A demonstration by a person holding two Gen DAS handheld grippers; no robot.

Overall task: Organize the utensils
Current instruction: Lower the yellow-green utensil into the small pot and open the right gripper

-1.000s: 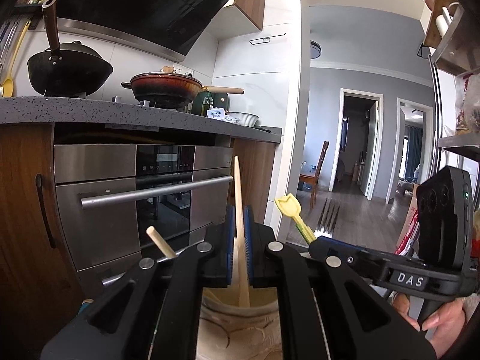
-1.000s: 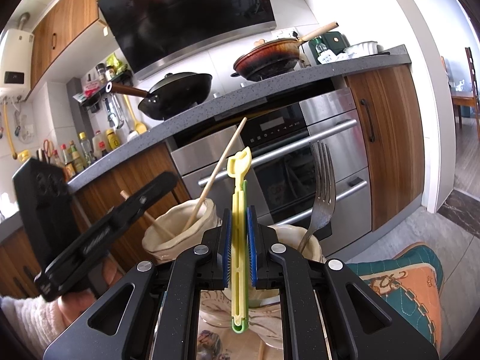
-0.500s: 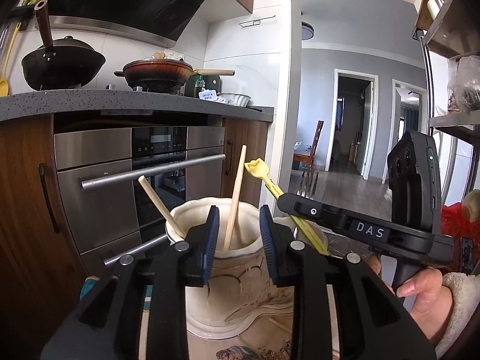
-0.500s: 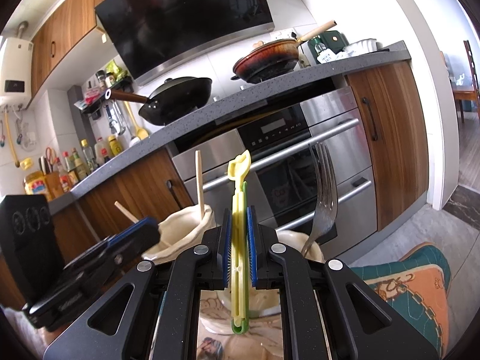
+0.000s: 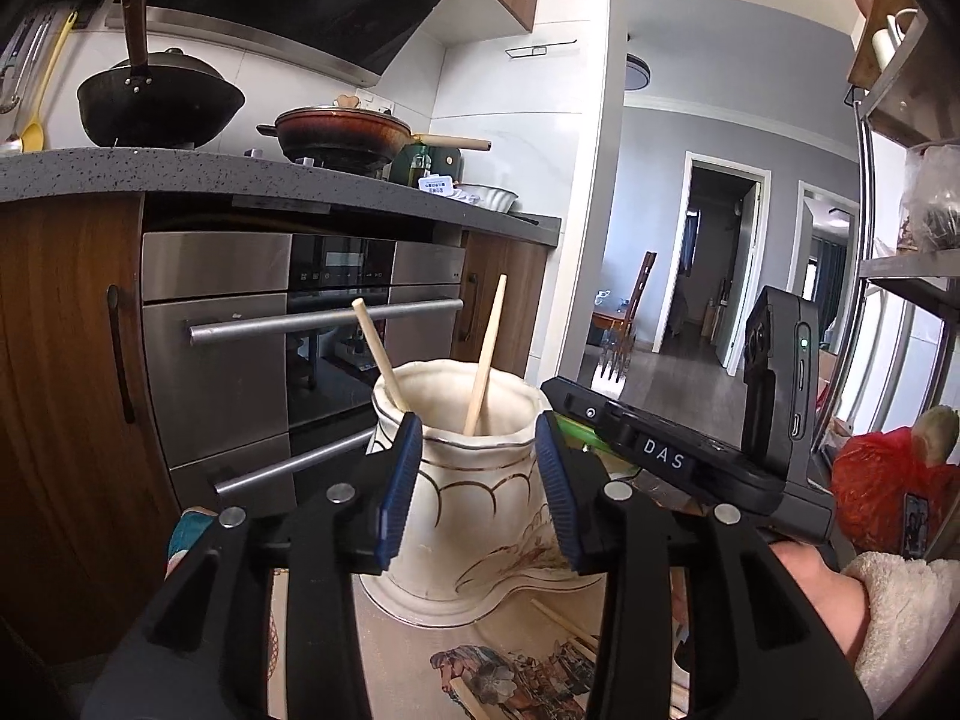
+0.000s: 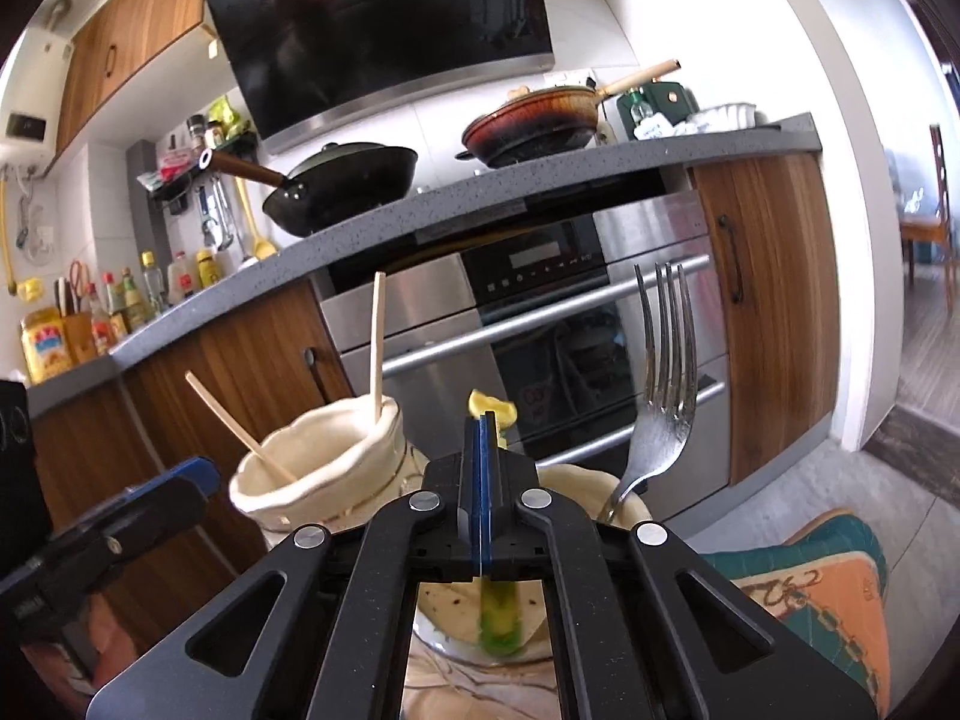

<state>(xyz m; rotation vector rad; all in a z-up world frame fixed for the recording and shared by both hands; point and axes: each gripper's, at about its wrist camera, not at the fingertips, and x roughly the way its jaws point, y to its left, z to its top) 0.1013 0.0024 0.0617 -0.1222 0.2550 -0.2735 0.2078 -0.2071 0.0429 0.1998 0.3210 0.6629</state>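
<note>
From the left wrist, the left tongs (image 5: 474,480) are being spread, nothing pinched, their blue pads either side of the cream vase (image 5: 474,498) standing on the patterned surface (image 5: 414,648). Two chopsticks (image 5: 485,354) are leaning inside that vase.

From the right wrist, the right tongs (image 6: 483,462) are being held pressed together; the yellow-green utensil (image 6: 492,408) is seen just past their tips, its lower end blurred beneath them. A fork (image 6: 663,384) is standing in a second vase (image 6: 576,483) beside the first.
</note>
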